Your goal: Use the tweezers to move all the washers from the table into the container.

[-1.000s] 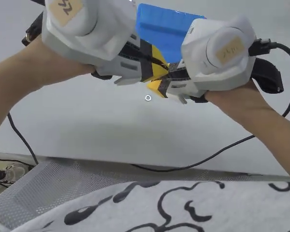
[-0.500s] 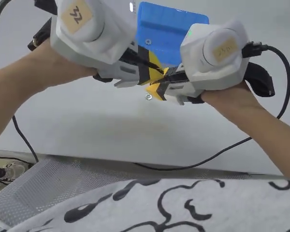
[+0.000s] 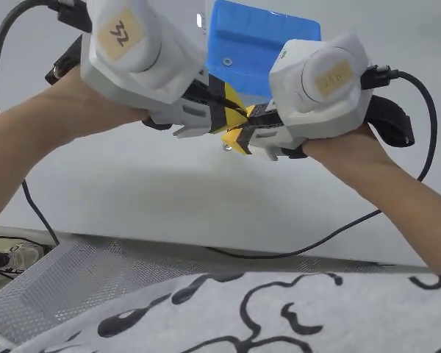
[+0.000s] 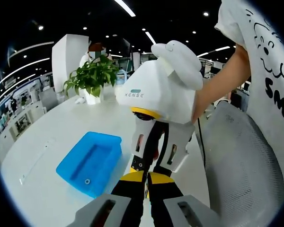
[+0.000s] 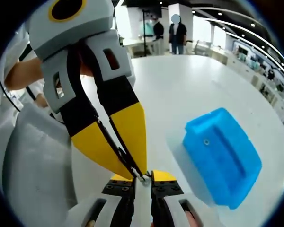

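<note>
Gently, left gripper (image 5: 134,166) clamping the tweezers (image 5: 114,139), right gripper (image 5: 142,178) narrow at their tips, pinch the washer (image 3: 226,147) squarely before lifting toward the container (image 5: 222,156).

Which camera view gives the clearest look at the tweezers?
The right gripper view: the black tweezers run between the left gripper's yellow fingers down to their tips. The head view shows a short dark stretch of them; in the left gripper view they are too hidden to tell.
</note>
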Action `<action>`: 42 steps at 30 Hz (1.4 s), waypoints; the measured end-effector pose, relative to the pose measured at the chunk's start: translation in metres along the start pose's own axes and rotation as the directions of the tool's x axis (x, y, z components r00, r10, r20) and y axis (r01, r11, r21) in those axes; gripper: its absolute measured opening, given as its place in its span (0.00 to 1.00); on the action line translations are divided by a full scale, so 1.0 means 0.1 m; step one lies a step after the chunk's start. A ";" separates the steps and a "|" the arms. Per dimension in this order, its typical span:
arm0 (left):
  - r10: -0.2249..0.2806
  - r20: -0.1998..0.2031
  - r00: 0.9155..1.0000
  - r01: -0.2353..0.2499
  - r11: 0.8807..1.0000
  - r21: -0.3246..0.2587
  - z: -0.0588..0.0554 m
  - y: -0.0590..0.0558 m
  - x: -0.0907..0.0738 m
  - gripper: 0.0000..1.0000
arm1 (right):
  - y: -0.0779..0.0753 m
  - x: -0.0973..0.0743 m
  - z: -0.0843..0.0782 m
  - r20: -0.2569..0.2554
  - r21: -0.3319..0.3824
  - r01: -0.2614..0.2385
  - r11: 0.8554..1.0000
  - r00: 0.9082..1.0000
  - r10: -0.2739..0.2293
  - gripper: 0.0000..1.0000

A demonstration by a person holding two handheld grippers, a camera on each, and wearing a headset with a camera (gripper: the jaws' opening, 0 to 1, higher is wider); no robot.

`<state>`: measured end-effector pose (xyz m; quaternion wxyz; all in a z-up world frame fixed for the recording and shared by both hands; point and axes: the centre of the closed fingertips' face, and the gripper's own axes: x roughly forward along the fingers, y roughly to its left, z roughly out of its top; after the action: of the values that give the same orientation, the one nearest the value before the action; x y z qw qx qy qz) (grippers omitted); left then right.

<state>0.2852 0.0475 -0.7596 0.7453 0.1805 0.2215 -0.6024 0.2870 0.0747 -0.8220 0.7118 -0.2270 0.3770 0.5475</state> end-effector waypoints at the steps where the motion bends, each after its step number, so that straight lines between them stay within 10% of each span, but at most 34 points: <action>1: 0.000 0.001 1.000 0.000 1.000 -0.001 -0.01 0.01 0.00 0.00 | 0.00 0.00 0.00 0.000 0.002 -0.001 1.000 1.000 0.001 0.08; 24: 0.021 -0.010 1.000 -0.020 1.000 0.015 0.03 -0.06 -0.01 0.00 | 0.02 -0.02 -0.01 -0.004 -0.072 0.048 0.996 0.999 -0.049 0.04; 42: 0.057 0.062 0.996 -0.057 0.998 0.008 0.26 0.09 -0.09 0.00 | -0.11 -0.23 0.16 0.019 -0.110 0.089 0.990 0.996 -0.088 0.04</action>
<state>0.2952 0.0424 -0.7325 0.7678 0.1719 0.1901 -0.5873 0.2994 0.0695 -0.7951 0.7243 -0.2787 0.3307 0.5370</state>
